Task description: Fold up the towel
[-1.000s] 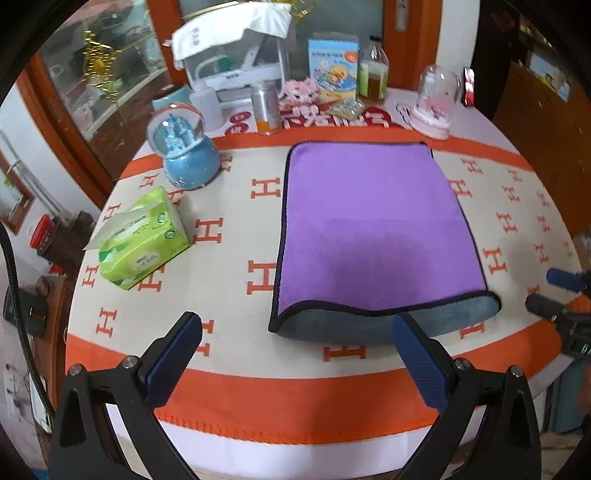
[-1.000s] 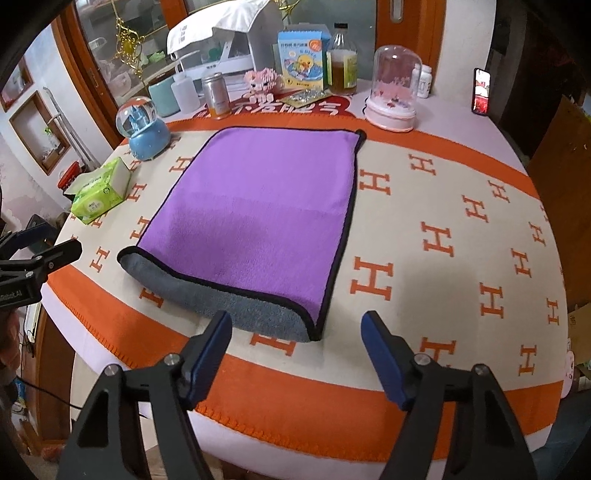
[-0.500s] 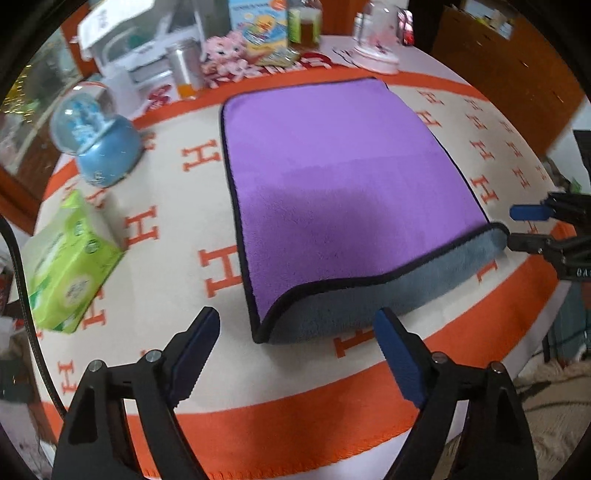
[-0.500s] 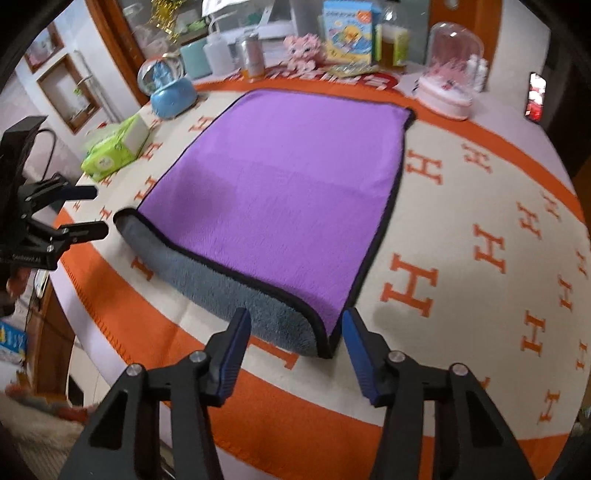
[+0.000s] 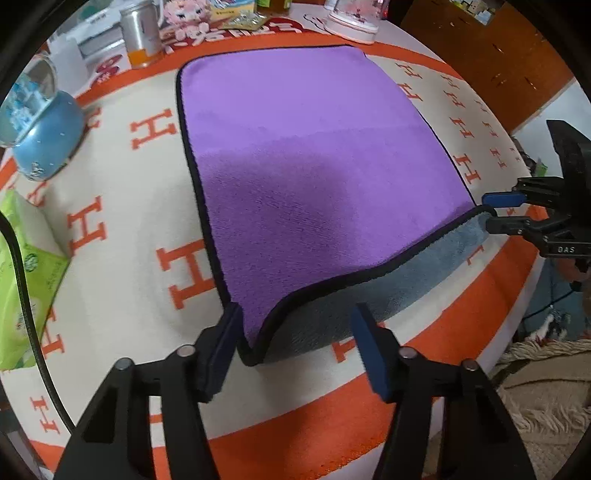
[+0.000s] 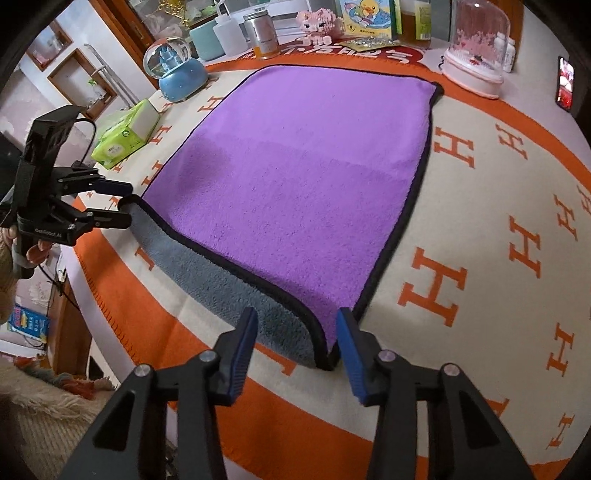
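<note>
Since a second earlier both grippers had advanced from well short of the towel point(image 5: 314, 177) to its near corners: left gripper point(image 5: 295, 328) straddled the left corner, right gripper point(image 6: 297, 332) the right, jaws of each spread, nothing pinched yet. Judged: corner grasp imminent, next fold not begun. Towel lay flat on the table point(image 6: 498, 221), purple up, grey near edge showing. Count: one towel, two grippers, one tissue pack point(image 6: 125, 133), one snow globe point(image 6: 177, 70).

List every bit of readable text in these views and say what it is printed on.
"H", repeated in orange: tablecloth.
"DAS": right gripper body, seen from the left wrist view.
Print on the left gripper body: too blurred.
Red Chinese characters on the far mat: not legible.
Tissue pack, duck box: too small.
</note>
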Tool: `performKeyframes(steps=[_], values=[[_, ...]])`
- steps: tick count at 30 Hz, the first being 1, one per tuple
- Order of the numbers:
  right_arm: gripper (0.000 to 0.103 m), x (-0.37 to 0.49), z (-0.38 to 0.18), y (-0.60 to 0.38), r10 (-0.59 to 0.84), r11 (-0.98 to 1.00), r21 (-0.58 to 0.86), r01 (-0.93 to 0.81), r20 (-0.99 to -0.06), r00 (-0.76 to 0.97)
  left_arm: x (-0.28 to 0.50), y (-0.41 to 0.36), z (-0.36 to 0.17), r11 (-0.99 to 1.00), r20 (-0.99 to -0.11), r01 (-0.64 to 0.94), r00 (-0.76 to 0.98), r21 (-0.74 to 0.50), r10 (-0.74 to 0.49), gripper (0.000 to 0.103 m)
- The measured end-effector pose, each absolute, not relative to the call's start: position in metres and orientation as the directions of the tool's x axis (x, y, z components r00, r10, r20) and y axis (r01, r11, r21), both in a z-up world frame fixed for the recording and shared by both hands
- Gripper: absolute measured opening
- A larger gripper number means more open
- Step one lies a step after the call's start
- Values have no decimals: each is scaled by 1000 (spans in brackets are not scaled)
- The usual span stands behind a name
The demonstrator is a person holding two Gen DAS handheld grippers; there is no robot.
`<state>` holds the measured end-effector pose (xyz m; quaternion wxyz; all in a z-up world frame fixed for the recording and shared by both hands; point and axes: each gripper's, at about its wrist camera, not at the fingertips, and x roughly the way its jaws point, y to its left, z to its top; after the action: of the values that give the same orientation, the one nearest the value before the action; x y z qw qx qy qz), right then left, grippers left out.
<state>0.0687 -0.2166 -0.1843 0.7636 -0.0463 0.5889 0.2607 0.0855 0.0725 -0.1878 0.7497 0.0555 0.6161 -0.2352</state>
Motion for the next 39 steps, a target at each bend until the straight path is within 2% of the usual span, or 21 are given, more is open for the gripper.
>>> performKeyframes(steps=[21, 23, 25, 27, 29, 32, 35, 39], values=[[37, 76, -197, -217, 375, 842, 291, -454, -921, 104, 102, 61, -207, 847, -952, 467, 32, -255, -304, 52], [37, 74, -195, -214, 376, 839, 289, -462, -920, 107, 101, 60, -207, 844, -951, 469, 27, -260, -309, 44], [36, 71, -193, -211, 363, 839, 268, -473, -924, 121, 99, 58, -207, 847, -954, 471, 32, -249, -298, 40], [30, 67, -193, -209, 354, 837, 252, -486, -926, 130, 95, 57, -207, 850, -958, 472, 37, -235, -285, 34], [21, 66, -193, -208, 346, 838, 240, -489, -928, 138, 92, 54, -207, 853, -960, 470, 41, -225, -276, 23], [15, 63, -193, -208, 343, 842, 233, -486, -928, 149, 88, 50, -206, 861, -965, 469, 62, -196, -254, 15], [12, 60, -192, -208, 345, 844, 231, -485, -925, 161, 84, 49, -205, 875, -970, 455, 85, -167, -229, 11], [10, 55, -189, -205, 322, 852, 193, -487, -927, 195, 78, 48, -203, 899, -973, 418, 119, -133, -199, 10]])
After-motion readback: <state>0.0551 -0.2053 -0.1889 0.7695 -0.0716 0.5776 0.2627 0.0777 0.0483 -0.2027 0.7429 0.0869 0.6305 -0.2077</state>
